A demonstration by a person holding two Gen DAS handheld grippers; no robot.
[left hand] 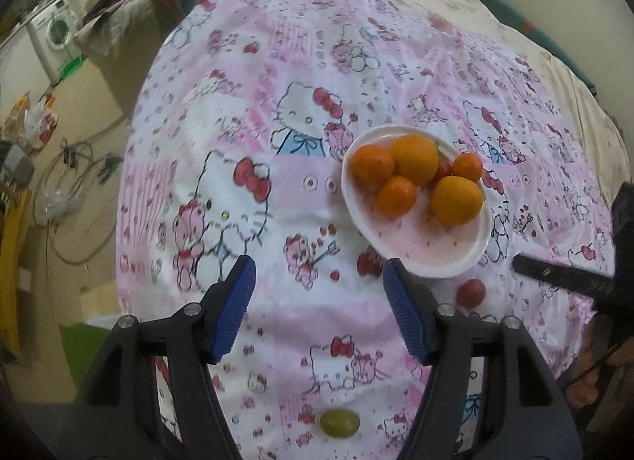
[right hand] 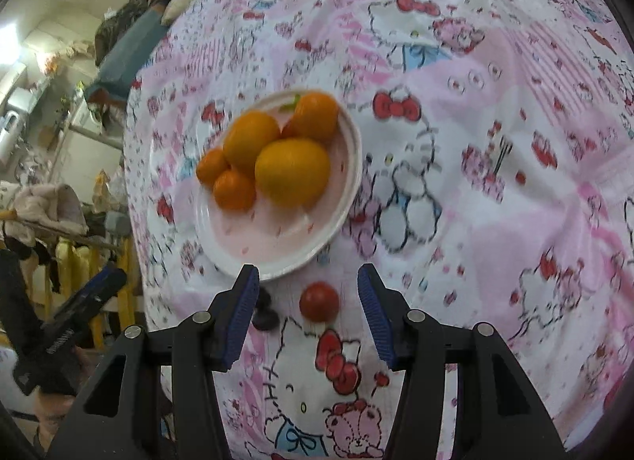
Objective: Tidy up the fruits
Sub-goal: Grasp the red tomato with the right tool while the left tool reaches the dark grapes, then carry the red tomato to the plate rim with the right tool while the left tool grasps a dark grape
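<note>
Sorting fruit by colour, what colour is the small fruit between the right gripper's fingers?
Red; the small fruit shows best in the right wrist view.

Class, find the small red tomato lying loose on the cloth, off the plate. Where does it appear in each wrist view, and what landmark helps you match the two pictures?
Left wrist view: the small red tomato lies lower right of centre, just below the plate's near rim.
Right wrist view: the tomato sits lower centre, between the open fingers of the right hand-held gripper.
Shared landmark: the white plate of oranges.
</note>
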